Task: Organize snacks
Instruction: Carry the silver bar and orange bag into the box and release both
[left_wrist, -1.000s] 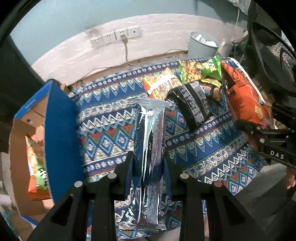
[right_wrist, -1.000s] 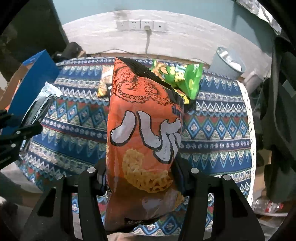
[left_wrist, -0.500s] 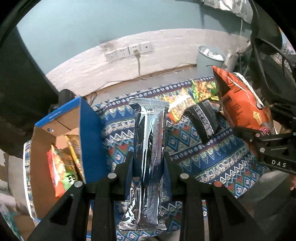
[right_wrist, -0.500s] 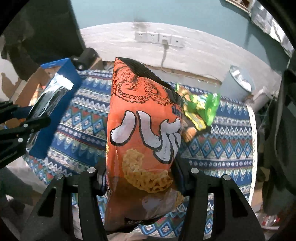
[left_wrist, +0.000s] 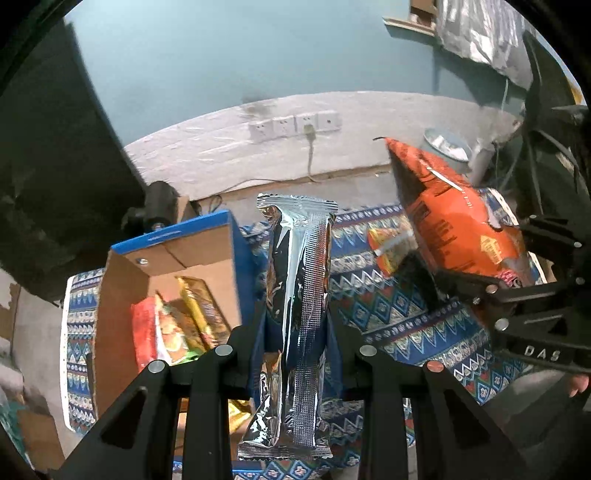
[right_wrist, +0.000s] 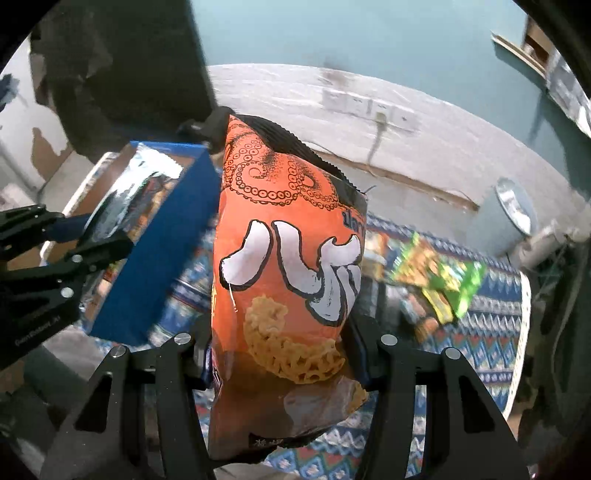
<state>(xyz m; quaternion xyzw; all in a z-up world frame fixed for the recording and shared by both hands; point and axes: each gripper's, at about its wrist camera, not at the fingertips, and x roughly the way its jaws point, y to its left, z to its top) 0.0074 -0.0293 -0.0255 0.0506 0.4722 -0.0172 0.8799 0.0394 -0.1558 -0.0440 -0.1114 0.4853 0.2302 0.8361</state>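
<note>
My left gripper (left_wrist: 295, 343) is shut on a long silver foil snack packet (left_wrist: 297, 295), held upright just right of an open cardboard box with blue outer walls (left_wrist: 229, 236). Several snack packs (left_wrist: 173, 325) stand inside that box. My right gripper (right_wrist: 277, 354) is shut on a big orange chip bag with an octopus print (right_wrist: 284, 266), lifted above the patterned tablecloth (right_wrist: 491, 332). That orange bag (left_wrist: 458, 218) and the right gripper (left_wrist: 517, 295) show at the right of the left wrist view. The left gripper (right_wrist: 74, 251) with its silver packet (right_wrist: 125, 199) shows at the left of the right wrist view, over the blue box (right_wrist: 159, 251).
A green snack bag (right_wrist: 443, 280) and an orange-yellow one (left_wrist: 388, 247) lie on the patterned cloth. A grey bin (right_wrist: 506, 214) stands by the wall right of the table. Wall sockets with a plugged cord (left_wrist: 306, 122) sit behind. Dark furniture (left_wrist: 55, 184) rises behind the box.
Both grippers rose and swung left toward the blue box, each still gripping its snack. The box interior has come into the left wrist view; the loose snacks slid off right.
</note>
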